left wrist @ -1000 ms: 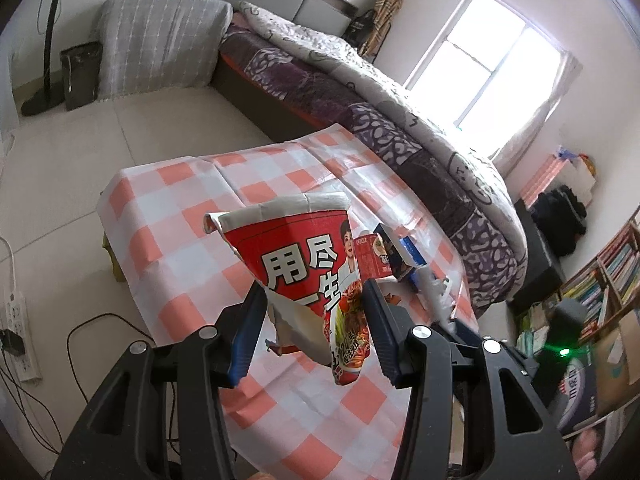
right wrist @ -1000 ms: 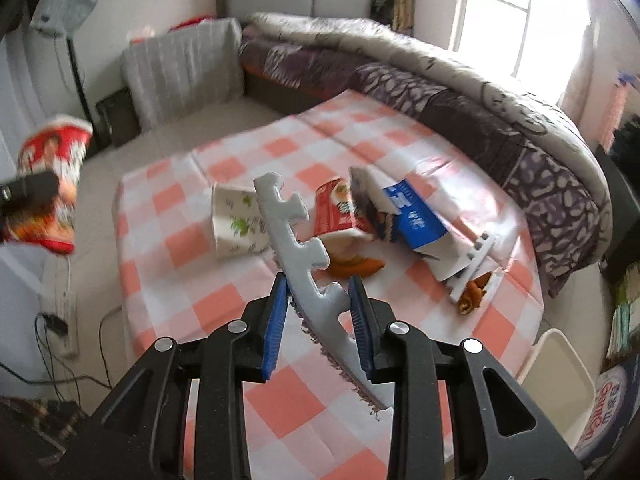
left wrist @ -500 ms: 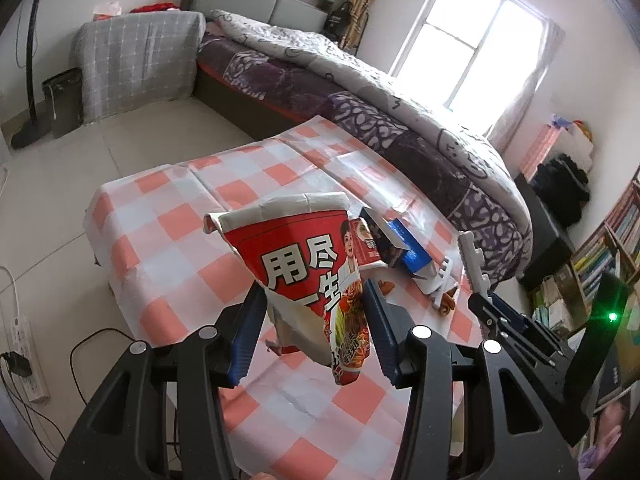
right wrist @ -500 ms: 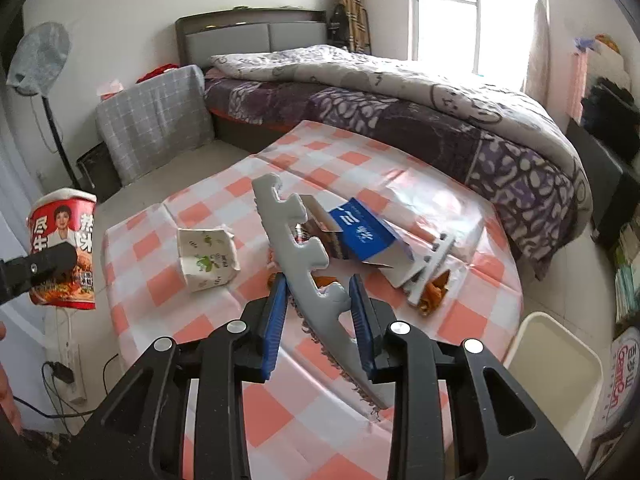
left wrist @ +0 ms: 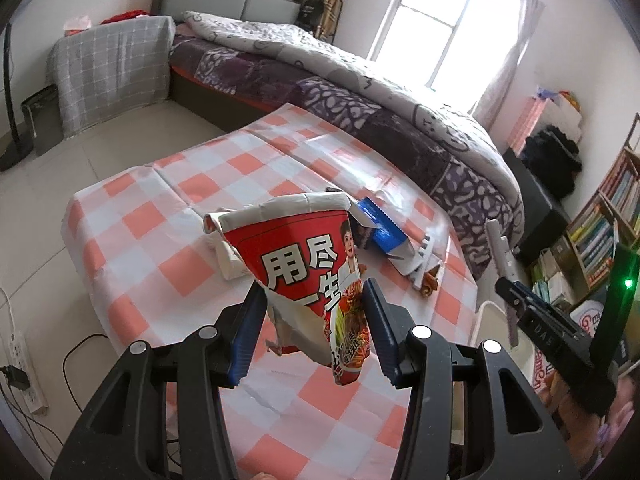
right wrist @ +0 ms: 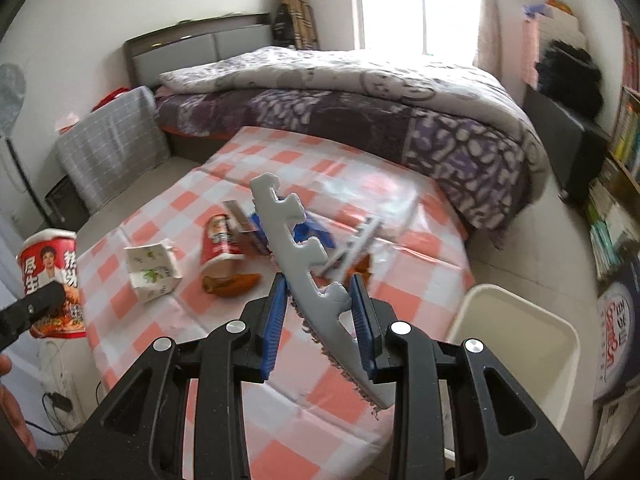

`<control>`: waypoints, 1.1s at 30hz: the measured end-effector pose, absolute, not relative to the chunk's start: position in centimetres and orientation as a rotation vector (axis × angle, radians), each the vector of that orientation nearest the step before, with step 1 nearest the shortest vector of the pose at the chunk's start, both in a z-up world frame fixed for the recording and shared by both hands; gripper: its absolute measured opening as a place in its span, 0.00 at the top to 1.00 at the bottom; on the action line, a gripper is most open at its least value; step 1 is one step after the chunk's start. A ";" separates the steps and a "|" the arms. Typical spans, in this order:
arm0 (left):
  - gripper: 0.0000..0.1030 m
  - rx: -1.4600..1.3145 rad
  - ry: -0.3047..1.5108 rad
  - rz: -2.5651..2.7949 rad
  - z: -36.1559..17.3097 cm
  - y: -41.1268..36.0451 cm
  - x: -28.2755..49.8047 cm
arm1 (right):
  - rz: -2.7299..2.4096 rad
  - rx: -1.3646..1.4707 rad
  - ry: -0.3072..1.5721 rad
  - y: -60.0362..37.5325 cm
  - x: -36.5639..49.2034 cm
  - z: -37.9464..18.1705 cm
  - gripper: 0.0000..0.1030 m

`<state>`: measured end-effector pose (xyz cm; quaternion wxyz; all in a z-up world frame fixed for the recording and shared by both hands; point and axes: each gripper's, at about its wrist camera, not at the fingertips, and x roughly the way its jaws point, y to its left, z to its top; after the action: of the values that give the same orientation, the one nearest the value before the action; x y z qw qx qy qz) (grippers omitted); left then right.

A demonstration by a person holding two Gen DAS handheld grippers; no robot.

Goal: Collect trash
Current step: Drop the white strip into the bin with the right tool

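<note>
My left gripper [left wrist: 312,322] is shut on a crushed red noodle cup [left wrist: 308,260], held above the near side of the checked table [left wrist: 168,240]; the cup also shows in the right wrist view [right wrist: 52,280]. My right gripper [right wrist: 318,316] is shut on a grey notched plastic strip [right wrist: 304,264], held above the table's right edge next to a cream bin [right wrist: 516,344]. On the table lie a red cup on its side [right wrist: 220,244], a white crushed carton [right wrist: 152,272], a blue box [left wrist: 380,232], a second grey strip [right wrist: 356,244] and orange peel [right wrist: 232,284].
A bed with a purple quilt [right wrist: 380,120] stands behind the table. A bookshelf [left wrist: 600,240] and a snack bag [right wrist: 616,320] are at the right. A power strip and cables [left wrist: 20,376] lie on the floor at the left. A grey-covered seat [left wrist: 112,64] stands by the bed.
Both grippers have swung to the right with their loads. The cream bin has come nearer beneath the right gripper's strip. The grips have not changed.
</note>
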<state>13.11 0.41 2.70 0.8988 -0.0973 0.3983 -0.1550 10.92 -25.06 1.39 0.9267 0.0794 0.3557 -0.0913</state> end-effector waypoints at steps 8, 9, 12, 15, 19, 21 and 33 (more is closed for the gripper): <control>0.52 -0.152 0.837 -0.358 2.2 -2.8 12.8 | -0.327 0.272 0.773 -30.9 9.5 0.5 0.70; 0.52 -0.149 0.838 -0.362 2.2 -3.1 12.7 | -0.345 0.297 0.783 -31.7 9.2 0.3 0.70; 0.52 -0.136 0.839 -0.381 2.2 -4.4 12.5 | -0.385 0.354 0.803 -33.5 8.7 -0.2 0.69; 0.52 -0.123 0.842 -0.405 2.1 -5.9 12.3 | -0.439 0.404 0.816 -35.4 7.9 -0.5 0.62; 0.52 -0.094 0.849 -0.441 1.8 -8.2 11.8 | -0.521 0.412 0.780 -37.0 6.5 -0.2 0.32; 0.52 -0.080 0.854 -0.464 1.6 -9.6 11.5 | -0.553 0.416 0.763 -37.7 5.9 0.1 0.26; 0.52 -0.028 0.912 -0.614 0.1 -18.3 9.4 | -0.651 0.507 0.681 -42.6 2.9 1.1 0.18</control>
<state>9.43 -18.27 0.07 0.8525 -0.0132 0.4334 -0.2918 2.93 -42.62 1.13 0.8603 0.2418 0.3246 -0.3100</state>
